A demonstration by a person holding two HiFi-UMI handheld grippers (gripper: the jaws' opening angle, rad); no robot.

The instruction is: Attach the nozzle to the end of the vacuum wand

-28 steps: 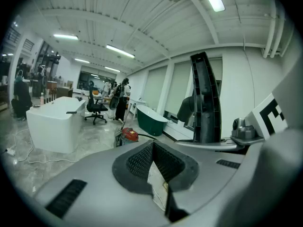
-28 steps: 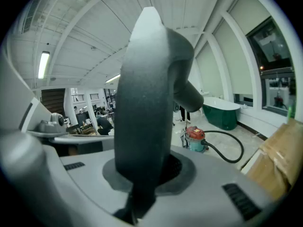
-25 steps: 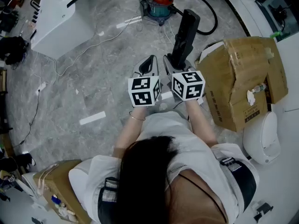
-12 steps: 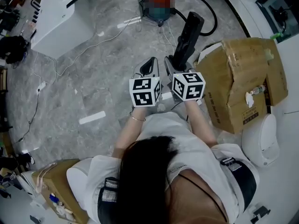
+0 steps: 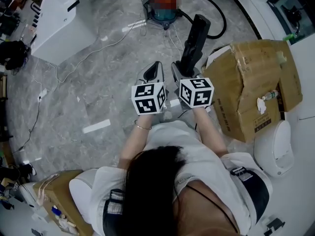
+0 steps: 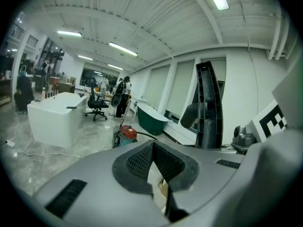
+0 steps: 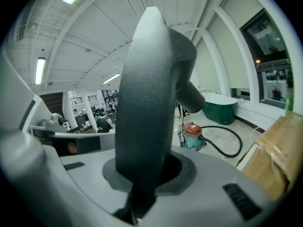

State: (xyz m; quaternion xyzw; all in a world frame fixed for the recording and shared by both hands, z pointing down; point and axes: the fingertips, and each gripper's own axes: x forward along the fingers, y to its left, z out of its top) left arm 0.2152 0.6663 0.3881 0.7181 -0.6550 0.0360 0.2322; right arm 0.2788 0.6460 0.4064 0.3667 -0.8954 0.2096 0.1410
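Grey marble floor (image 5: 98, 77); right hand-held gripper (image 5: 182, 69) clamps nozzle (image 5: 196, 33), long axis pointing away; left hand-held gripper (image 5: 155, 71) closed.

Black nozzle (image 5: 195, 36) in right gripper (image 5: 180, 73), beside cardboard box (image 5: 251, 82)

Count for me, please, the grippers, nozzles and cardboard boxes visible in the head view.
grippers, the left gripper and the right gripper: 2
nozzle, held in the right gripper: 1
cardboard box on the right and cardboard box at lower left: 2
Total: 5
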